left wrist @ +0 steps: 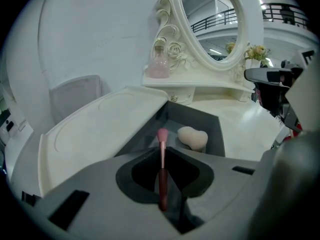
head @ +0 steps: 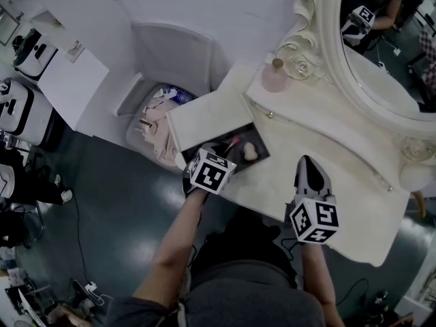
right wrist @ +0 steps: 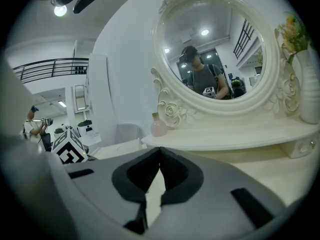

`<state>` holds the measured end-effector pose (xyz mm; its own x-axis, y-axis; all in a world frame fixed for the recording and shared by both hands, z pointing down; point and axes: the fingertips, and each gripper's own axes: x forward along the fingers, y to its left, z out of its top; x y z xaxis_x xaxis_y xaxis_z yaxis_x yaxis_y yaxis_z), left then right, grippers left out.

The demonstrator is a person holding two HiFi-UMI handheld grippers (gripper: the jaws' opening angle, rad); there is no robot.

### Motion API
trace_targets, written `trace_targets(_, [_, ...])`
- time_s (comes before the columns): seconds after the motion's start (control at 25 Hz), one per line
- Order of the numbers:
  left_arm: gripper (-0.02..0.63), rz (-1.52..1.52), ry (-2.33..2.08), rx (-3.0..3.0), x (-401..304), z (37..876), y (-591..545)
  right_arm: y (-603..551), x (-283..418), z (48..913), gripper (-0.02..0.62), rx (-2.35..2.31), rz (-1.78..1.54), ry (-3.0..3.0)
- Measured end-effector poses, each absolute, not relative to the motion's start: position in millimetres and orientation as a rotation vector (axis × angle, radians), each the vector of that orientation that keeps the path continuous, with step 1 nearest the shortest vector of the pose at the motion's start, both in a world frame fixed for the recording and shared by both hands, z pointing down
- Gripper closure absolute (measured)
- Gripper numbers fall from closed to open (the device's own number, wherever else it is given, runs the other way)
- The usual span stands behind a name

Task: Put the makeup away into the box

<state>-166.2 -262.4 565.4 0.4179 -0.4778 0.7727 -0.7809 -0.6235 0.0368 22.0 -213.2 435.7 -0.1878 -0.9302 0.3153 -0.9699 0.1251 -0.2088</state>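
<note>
A thin makeup brush (left wrist: pixel 162 169) with a pink tip is clamped between the pads of my left gripper (left wrist: pixel 162 151), tip pointing forward. It hangs just over the near edge of the open dark grey box (left wrist: pixel 202 116), whose white lid (left wrist: pixel 100 124) lies open to the left. A pale heart-shaped sponge (left wrist: pixel 193 138) lies inside the box. In the head view my left gripper (head: pixel 226 152) is at the box (head: pixel 262 159) with the sponge (head: pixel 251 152). My right gripper (head: pixel 310 165) hovers over the white table to the right, shut and holding nothing (right wrist: pixel 159 154).
A pink bottle (head: pixel 275 75) stands on the shelf under the ornate oval mirror (head: pixel 381 39). A bin of rubbish (head: pixel 155 118) sits on the floor left of the table. A white vase with flowers (right wrist: pixel 306 84) stands at the right end of the shelf.
</note>
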Motion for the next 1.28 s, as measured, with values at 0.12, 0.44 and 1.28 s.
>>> trace_targets(0.12, [0.558,1.074,-1.066,2.279,-165,567,-265,-214,23,436,0.592,1.934,0.563,-2.270])
trace_targets(0.44, [0.558,1.121,-1.028,2.215,-166,576,-263,-214,26,436,0.592,1.941,0.564,-2.264])
trace_targets(1.28, [0.557,1.222,-1.002,2.149,-169,584,-265,-210,35,434,0.592,1.968,0.561,-2.251])
